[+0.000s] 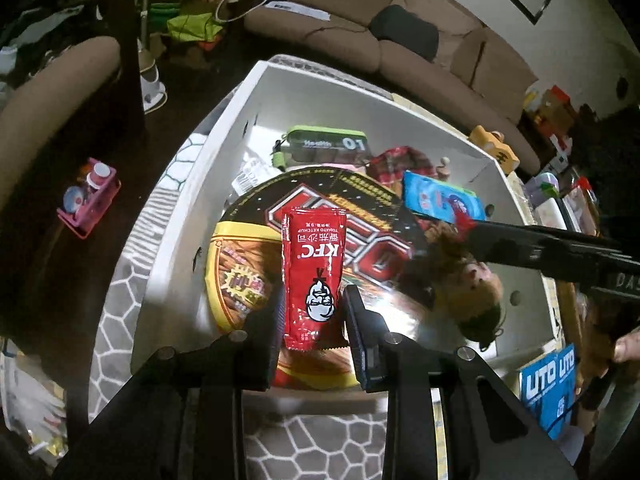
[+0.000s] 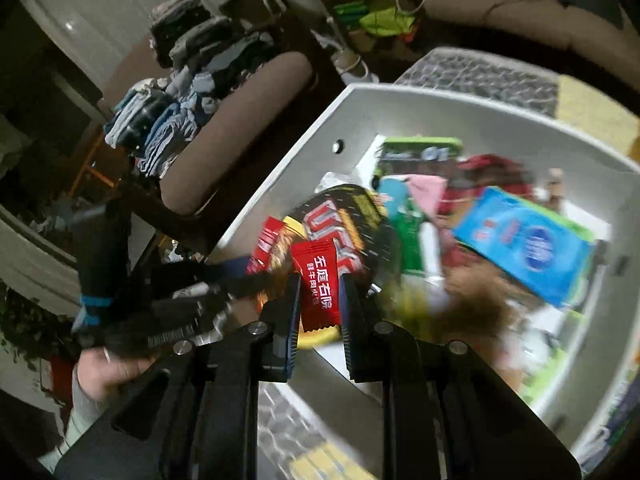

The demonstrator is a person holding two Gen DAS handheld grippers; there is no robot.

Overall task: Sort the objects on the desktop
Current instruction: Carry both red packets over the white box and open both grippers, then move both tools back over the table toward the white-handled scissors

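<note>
right gripper clamped on a small red sachet with white chinese text, held upright between the pads, over the near-left edge of the white box. box is cluttered: black noodle-bowl lid with red lettering just behind the sachet, blue tissue pack to the right, green case at the back wall, red plaid cloth beside it. contents right of the jaws are motion-blurred. left gripper comes in from the left, a hand on its handle; its tip is blurred. folded clothes stacked on a brown seat behind.
</note>
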